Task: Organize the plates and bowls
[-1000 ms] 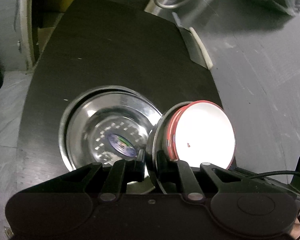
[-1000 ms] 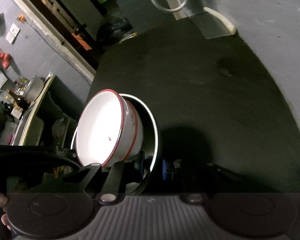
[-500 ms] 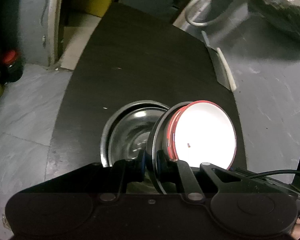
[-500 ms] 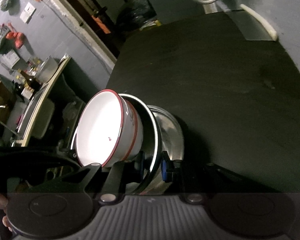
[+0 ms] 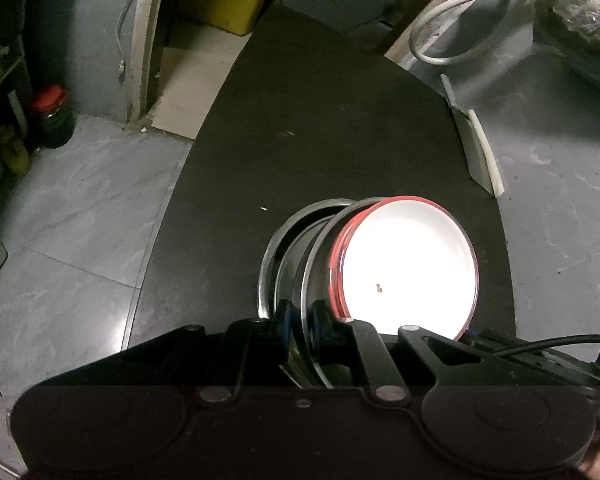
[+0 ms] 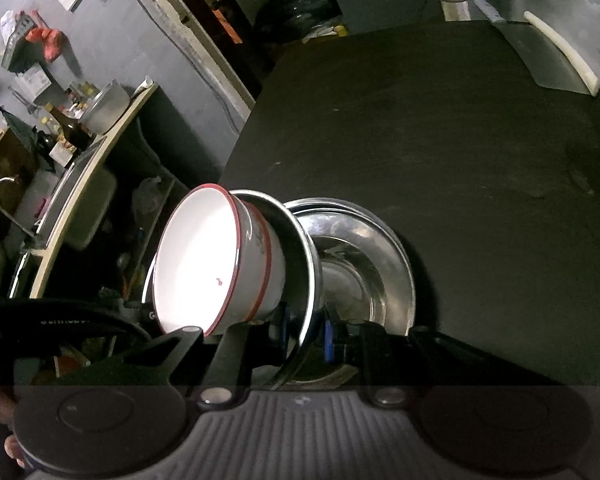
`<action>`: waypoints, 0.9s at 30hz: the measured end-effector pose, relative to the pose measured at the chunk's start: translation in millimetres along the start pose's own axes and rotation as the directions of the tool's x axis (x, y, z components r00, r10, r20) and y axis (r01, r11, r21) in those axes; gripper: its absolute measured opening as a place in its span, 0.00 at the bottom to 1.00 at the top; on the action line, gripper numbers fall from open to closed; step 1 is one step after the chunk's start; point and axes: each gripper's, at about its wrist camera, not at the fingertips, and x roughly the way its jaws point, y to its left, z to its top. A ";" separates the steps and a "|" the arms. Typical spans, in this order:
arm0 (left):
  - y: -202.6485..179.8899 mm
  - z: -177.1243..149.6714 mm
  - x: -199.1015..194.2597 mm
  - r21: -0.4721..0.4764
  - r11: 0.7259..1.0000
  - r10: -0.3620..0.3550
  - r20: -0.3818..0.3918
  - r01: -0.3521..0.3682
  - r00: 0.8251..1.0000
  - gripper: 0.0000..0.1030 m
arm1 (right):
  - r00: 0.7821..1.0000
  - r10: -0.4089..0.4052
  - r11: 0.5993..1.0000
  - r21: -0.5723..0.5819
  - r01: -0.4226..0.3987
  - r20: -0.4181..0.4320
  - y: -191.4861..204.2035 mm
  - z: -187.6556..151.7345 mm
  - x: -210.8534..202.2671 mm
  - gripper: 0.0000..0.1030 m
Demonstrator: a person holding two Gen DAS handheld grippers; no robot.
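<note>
The left gripper (image 5: 300, 318) was held low, its black fingers (image 5: 282, 314) closed to a narrow gap. The right gripper (image 6: 306, 326) was likewise closed to a narrow gap, blue pads (image 6: 329, 334) facing inward. A fingertip (image 6: 10, 446) was seen at its housing.

**Dim room, one blown-out bowl**

Both wrist views are dark and grainy, with low contrast. The brightest thing in each is the white inside of the red-rimmed bowl (image 5: 408, 268) (image 6: 198, 264), which glares so strongly that its surface detail is washed out to a flat glow. Beside the bowl, the steel dishes (image 6: 364, 268) catch soft streaked reflections. The black table (image 5: 320, 128) (image 6: 440, 128) beyond the bowl swallows light and shows little texture. Fisheye distortion bends the table's edges and the floor (image 5: 72, 220) into curves, and the corners fall to black. Far from the bowl, the background clutter is soft and smeared.
</note>
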 end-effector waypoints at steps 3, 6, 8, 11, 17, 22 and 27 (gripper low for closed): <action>-0.2 0.0 0.5 0.001 1.000 0.004 0.001 -0.004 1.000 0.09 | 1.000 0.003 1.000 -0.003 -0.003 -0.003 -2.1 0.5 0.3 0.18; -0.3 1.4 2.2 0.000 1.000 0.005 0.002 -0.005 1.000 0.09 | 1.000 0.000 1.000 -0.007 0.000 -0.003 -2.8 1.1 -0.2 0.18; -0.8 0.9 2.9 0.001 1.000 0.005 0.002 -0.005 1.000 0.09 | 1.000 -0.002 1.000 -0.007 0.002 -0.003 -3.3 1.6 0.4 0.18; -1.7 0.9 4.3 0.002 1.000 0.005 0.001 -0.005 1.000 0.09 | 1.000 -0.007 1.000 -0.004 0.007 -0.004 -1.7 2.5 2.6 0.18; -3.1 2.3 8.9 0.006 1.000 0.010 -0.004 -0.010 1.000 0.09 | 1.000 -0.012 1.000 0.009 0.012 -0.008 -1.0 1.5 5.2 0.18; -4.1 3.8 12.3 0.005 1.000 0.015 -0.009 -0.015 1.000 0.09 | 1.000 -0.011 1.000 0.018 0.011 -0.013 -2.8 1.7 6.7 0.18; -4.4 5.0 14.7 0.006 1.000 0.015 -0.013 -0.014 1.000 0.09 | 1.000 -0.011 1.000 0.021 0.012 -0.015 -3.4 1.9 7.3 0.18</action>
